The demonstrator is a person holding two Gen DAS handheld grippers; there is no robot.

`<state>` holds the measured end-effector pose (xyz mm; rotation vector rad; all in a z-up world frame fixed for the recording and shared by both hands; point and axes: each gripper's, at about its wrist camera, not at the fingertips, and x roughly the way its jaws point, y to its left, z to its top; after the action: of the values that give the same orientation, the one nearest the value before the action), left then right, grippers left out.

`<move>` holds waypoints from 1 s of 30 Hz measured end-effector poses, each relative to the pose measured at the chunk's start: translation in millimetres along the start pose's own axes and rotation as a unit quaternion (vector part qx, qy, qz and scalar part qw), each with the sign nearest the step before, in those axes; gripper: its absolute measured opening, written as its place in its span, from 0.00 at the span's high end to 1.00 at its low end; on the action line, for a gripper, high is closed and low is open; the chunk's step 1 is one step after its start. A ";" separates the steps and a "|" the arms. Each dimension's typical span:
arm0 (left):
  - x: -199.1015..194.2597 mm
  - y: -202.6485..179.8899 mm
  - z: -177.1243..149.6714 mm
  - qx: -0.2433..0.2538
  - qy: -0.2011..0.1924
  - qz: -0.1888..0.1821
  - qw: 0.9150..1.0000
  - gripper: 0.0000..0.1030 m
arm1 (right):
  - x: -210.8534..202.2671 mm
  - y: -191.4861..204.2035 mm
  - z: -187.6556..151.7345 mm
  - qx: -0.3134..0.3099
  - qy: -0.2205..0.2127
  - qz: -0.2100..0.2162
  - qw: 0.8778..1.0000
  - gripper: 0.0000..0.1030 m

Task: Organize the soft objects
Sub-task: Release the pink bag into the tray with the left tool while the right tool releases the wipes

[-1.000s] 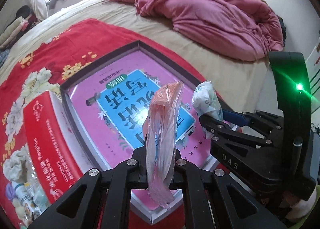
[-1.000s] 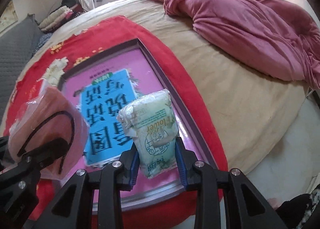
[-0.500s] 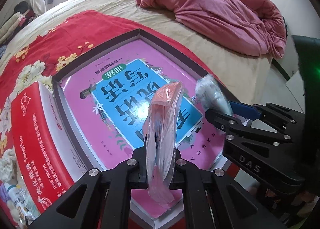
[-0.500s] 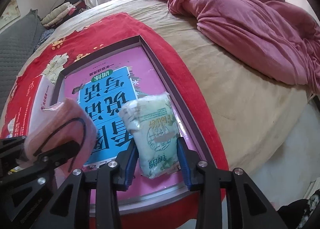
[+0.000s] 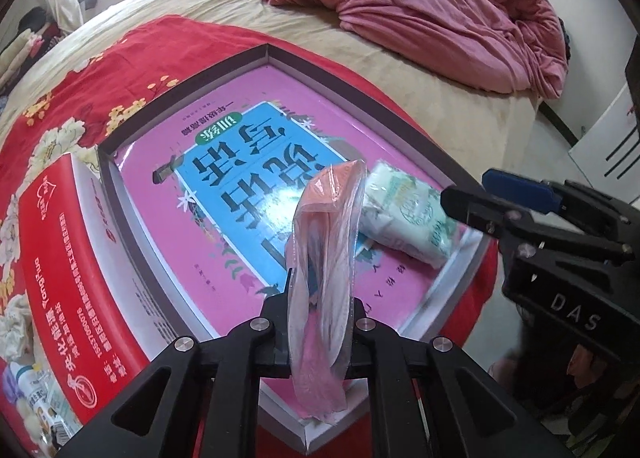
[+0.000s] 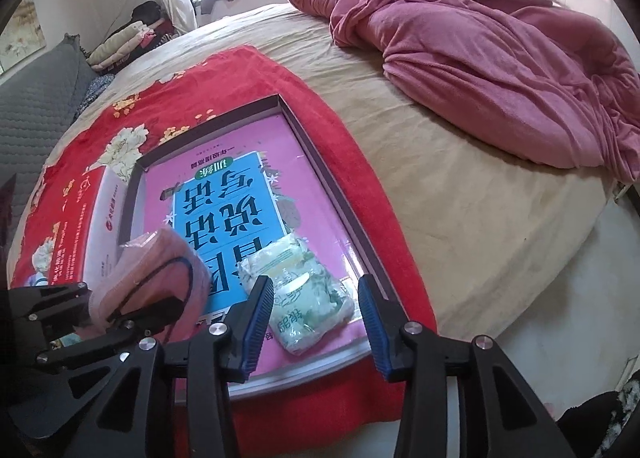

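A shallow rectangular box with a dark grey rim (image 6: 332, 162) lies on a red blanket with a flower pattern (image 6: 224, 82), which is spread over a bed with a beige sheet (image 6: 460, 194). Inside the box lies a large pink book with a blue panel and big Chinese characters (image 6: 224, 198) that covers almost the whole bottom.

The right gripper (image 6: 316, 322) points down at the near right corner of the box. Its blue-padded jaws are opening, and the small pale green soft packet with printed letters (image 6: 308, 298) lies between them on the pink book. The pads do not press on the packet; there is a gap on each side, and the packet rests flat on the book, close to the right rim of the box.

The left gripper (image 5: 320, 318) is beside it, on the left. Its jaws begin to open, but the black fingers (image 5: 272, 322) are still pressed on the clear plastic bag with a folded pink cloth inside (image 5: 324, 258). The bag stands upright between them, above the near edge of the box, and its lower end hangs down under the fingers.

To the left of the box stands a red and white cardboard carton with Chinese text (image 5: 72, 258), touching the grey rim. A crumpled pink quilt (image 6: 480, 50) lies at the far side of the bed, well apart from the box.
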<state>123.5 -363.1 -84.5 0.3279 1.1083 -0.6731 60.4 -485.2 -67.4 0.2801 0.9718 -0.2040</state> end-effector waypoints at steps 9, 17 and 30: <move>-10.5 0.2 -5.8 0.004 -0.008 -0.026 1.000 0.62 | -19.7 1.1 4.9 -0.001 -0.024 -0.011 1.000 0.57; -22.1 -1.0 -14.2 0.015 -0.021 -0.029 0.999 0.53 | -31.2 1.0 5.8 0.000 -0.034 -0.012 0.999 0.57; -45.1 10.5 -19.8 -0.003 -0.036 -0.067 0.997 0.41 | -35.2 2.1 3.1 0.004 -0.035 -0.031 0.999 0.57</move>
<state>103.6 -329.0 -53.1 0.2233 1.0707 -0.7947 44.1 -482.6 -36.0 0.2490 0.9108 -0.2718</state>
